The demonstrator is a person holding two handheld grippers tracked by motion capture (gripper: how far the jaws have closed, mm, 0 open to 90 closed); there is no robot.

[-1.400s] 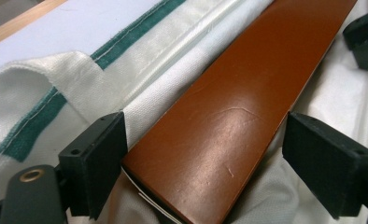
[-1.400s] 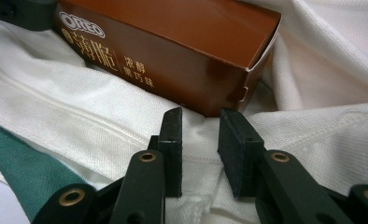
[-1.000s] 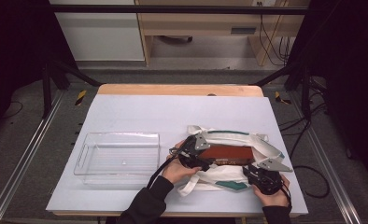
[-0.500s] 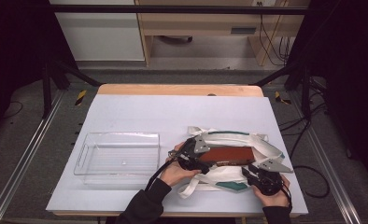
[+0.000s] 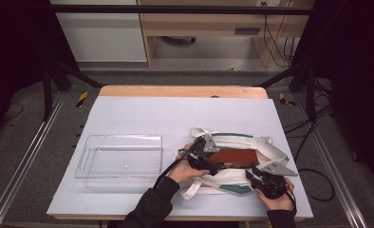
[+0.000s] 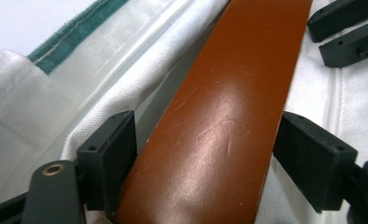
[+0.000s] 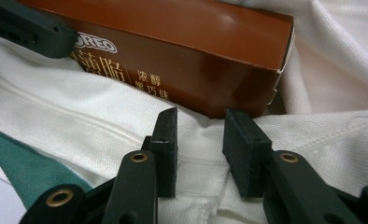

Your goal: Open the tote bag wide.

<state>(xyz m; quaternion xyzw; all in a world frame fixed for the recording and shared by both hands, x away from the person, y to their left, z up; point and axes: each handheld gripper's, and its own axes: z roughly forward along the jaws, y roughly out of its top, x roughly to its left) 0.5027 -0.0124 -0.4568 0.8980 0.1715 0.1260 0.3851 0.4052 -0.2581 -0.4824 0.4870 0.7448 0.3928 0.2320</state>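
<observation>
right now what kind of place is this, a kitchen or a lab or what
Most likely a lab or recording workspace, not a kitchen. A white work table stands inside a dark metal frame, loose cables hang by a wooden bench behind it, and yellow-black hazard tape marks the grey floor.

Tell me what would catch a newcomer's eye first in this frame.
The brown box stands out, lying in the mouth of a white cloth bag with green trim at the table's near right. The left gripper straddles the box, jaws wide; the right gripper sits at the bag's white fabric. An empty clear plastic tray lies to the left.
</observation>
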